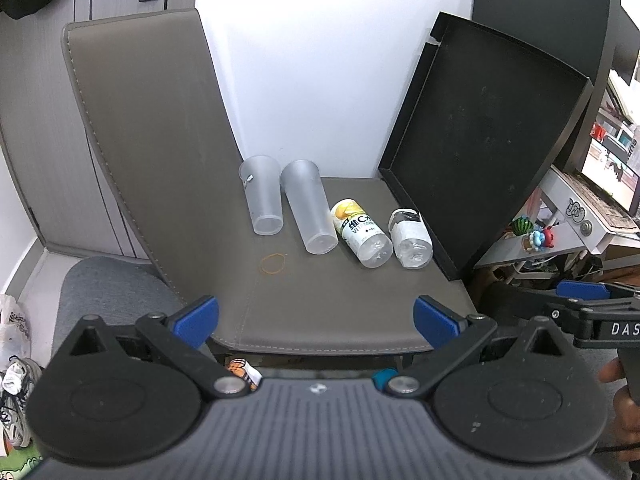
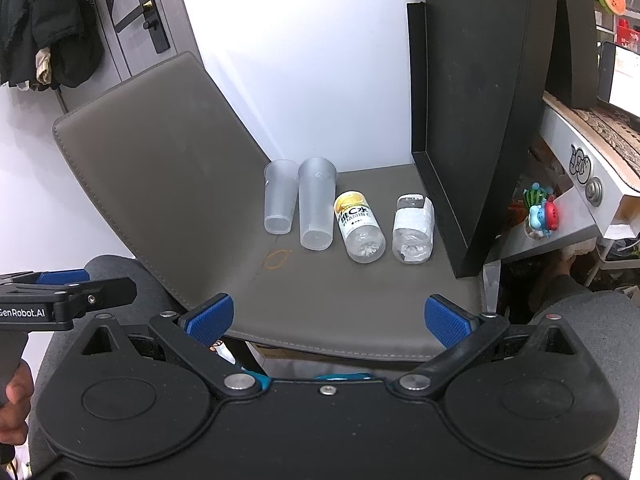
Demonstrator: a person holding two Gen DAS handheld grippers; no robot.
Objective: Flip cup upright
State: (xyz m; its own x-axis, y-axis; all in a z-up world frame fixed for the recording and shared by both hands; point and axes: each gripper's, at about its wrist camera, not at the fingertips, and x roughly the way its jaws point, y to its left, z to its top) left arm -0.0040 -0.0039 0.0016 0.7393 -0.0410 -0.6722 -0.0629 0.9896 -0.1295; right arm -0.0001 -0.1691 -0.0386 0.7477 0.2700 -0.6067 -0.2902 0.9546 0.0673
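two cups (image 2: 316, 208) and two bottles (image 2: 360, 224) lie on a chair seat (image 2: 340, 304).

Home room, padded chair (image 1: 160, 128), door handle (image 2: 150, 20), hanging coat (image 2: 48, 20)

both the left claw (image 1: 316, 320) and the right claw (image 2: 329, 320) hover side by side, blue pads spread wide, gripping nothing.

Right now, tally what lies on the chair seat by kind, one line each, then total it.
Frosted plastic cups: 2, the shorter cup and the taller cup.
Clear plastic bottles: 2, the yellow-labelled bottle and the white-labelled bottle.
Rubber bands: 1, the orange rubber band.
Black trays: 1, the black tray, leaning.
Total: 6
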